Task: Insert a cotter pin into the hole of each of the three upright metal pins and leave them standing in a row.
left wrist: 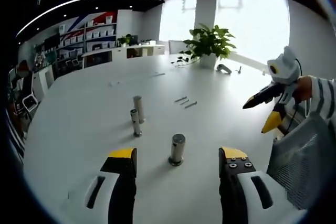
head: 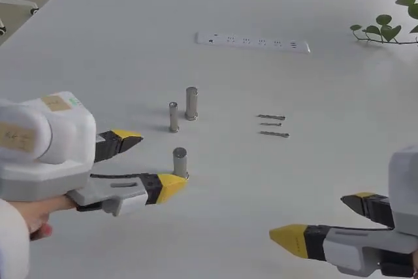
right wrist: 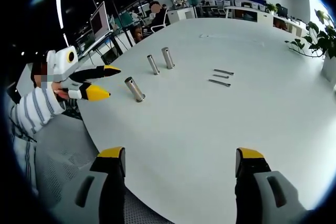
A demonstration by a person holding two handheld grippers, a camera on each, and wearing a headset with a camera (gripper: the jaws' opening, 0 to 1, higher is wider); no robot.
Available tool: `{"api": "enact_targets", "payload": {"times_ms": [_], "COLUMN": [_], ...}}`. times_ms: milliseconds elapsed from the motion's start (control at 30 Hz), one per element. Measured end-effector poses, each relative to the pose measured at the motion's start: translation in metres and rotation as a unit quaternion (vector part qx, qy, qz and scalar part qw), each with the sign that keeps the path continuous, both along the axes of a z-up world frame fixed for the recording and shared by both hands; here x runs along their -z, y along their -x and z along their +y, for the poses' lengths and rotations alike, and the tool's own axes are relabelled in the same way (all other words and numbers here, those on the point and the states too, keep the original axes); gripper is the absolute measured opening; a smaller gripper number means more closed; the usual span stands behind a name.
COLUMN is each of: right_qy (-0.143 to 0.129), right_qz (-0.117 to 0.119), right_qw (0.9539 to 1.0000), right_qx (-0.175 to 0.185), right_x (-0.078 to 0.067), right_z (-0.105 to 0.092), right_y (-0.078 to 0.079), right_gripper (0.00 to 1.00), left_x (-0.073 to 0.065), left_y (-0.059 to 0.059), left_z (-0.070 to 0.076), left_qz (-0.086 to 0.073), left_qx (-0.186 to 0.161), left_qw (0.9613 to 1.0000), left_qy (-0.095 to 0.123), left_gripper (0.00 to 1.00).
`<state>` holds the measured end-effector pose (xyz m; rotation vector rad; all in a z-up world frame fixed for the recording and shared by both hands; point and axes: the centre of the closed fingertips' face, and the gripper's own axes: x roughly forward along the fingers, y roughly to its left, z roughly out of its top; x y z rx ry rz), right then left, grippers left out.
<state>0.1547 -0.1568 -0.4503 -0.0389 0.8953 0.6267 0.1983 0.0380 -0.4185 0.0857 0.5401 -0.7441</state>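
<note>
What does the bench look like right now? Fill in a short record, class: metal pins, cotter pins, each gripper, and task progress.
Metal pins: nearest pin, thin pin, tall pin; all upright, in a loose triangle on the white table
Cotter pins: three lying side by side, right of the metal pins
Left gripper: open, jaws pointed at the nearest pin
Right gripper: open, over bare table, holding nothing
Background: power strip, plant
Progress: no cotter pin inserted yet
</note>
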Motion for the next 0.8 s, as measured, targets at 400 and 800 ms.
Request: {"api": "enact_targets", "payload": {"times_ms": [400,800], "right_qy": [0.0,-0.003], "right_qz": [0.004,0.008], "right_qw": [1.0,0.9998], "right_qx": [-0.008,-0.019], "right_x": [-0.003,-0.008], "right_z": [0.004,0.004], "right_y": [-0.001,-0.007], "right_gripper": [0.82,0.77], "left_x": [-0.001,0.005], "left_y": [0.017,0.037], "left_z": [0.012,0.014], "left_qz": [0.027,0.057], "left_qx": [-0.005,0.008], "left_qw": [0.9994,0.9979], "left_qy": [0.022,0.03], "left_gripper": [0.91,0.99]}}
